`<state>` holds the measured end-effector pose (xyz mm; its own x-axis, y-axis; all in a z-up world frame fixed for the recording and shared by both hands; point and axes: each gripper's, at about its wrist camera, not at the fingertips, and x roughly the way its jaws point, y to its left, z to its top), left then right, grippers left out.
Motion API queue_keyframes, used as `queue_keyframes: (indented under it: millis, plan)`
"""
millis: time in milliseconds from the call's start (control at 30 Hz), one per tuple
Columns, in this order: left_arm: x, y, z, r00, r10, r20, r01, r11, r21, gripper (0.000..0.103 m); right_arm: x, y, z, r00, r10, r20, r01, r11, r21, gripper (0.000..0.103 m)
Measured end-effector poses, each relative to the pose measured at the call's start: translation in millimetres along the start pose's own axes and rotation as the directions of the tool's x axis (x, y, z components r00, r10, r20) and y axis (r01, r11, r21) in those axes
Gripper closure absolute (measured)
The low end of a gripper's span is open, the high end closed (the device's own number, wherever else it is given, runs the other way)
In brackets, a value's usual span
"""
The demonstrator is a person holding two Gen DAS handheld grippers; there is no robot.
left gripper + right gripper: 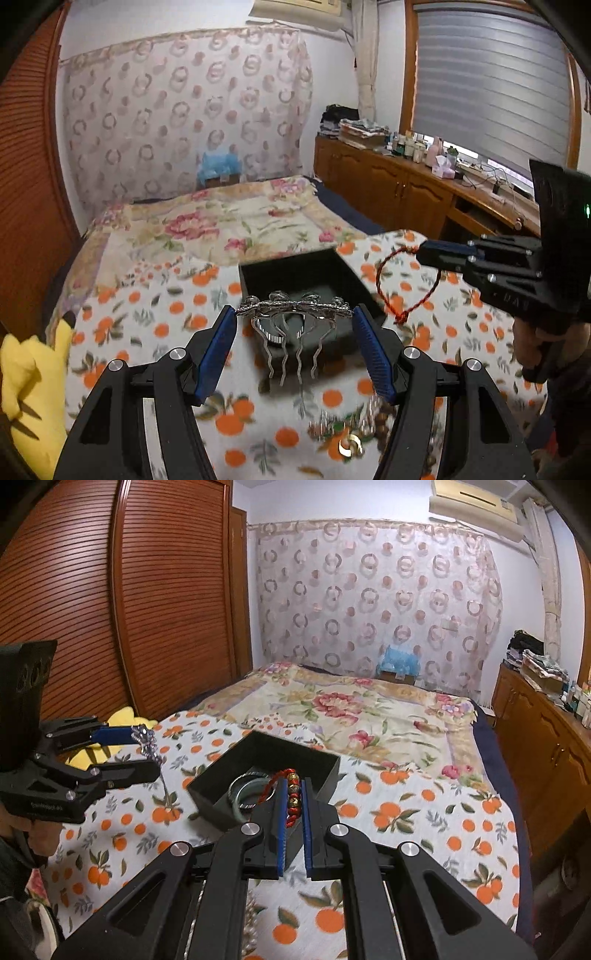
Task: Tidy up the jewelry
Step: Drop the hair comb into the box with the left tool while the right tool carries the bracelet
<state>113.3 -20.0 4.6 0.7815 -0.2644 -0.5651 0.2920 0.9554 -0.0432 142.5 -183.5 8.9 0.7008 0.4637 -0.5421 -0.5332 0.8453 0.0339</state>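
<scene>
Right now both grippers carry a piece toward the black box, which sits on the orange-print blanket, lid off.

Left gripper: jaws wide but clamped on the silver hair comb, pads pressing its two ends, teeth hanging down. In the left wrist view the box is at 12 o'clock, just behind the comb. Grip is end-on only, so the comb can pivot or pop out; keep the squeeze steady, no wrist roll, and bring it over the opening before lowering.

Right gripper: jaws together, pinching the red cord bracelet w/ gold-brown beads. In the right wrist view the box is at 12 o'clock, bangles already inside at 11. Cord loop dangles loose, so it may snag the box wall; lift enough that the loop clears the rim, then lower into the free part of the box.

Probably do one hand at a time, since both head for the same small opening & could bump. Release only once each piece rests on the bottom. More jewelry lies blurred on the blanket at 6 o'clock under the left gripper, so the task looks partway done.
</scene>
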Motion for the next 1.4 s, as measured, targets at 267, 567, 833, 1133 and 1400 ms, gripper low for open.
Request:
queue_keyframes:
  millis: [267,567,833,1133,1400]
  plan:
    - [34,0,23,1.000,-0.005,-0.030,0.006,1.000,0.011,0.041,10,-19,4,1.000,0.003,0.008,-0.003,0.999,0.032,0.095]
    - [77,-5,16,0.993,-0.001,-0.121,0.004,1.000,0.028,0.041,24,-28,0,1.000,0.018,-0.004,-0.018,0.999,0.049,0.095]
    - [99,-6,11,0.985,0.009,-0.169,-0.004,1.000,0.030,0.041,39,-27,3,1.000,0.025,-0.019,-0.024,0.999,0.038,0.095]
    - [78,6,13,0.993,0.009,-0.117,-0.009,1.000,-0.003,0.032,55,-23,7,0.999,0.023,-0.038,-0.023,0.999,0.024,0.095]
    - [51,30,-7,0.993,0.033,-0.114,-0.040,0.998,-0.056,0.032,76,-9,11,0.997,0.046,-0.067,-0.046,0.999,-0.002,0.095]
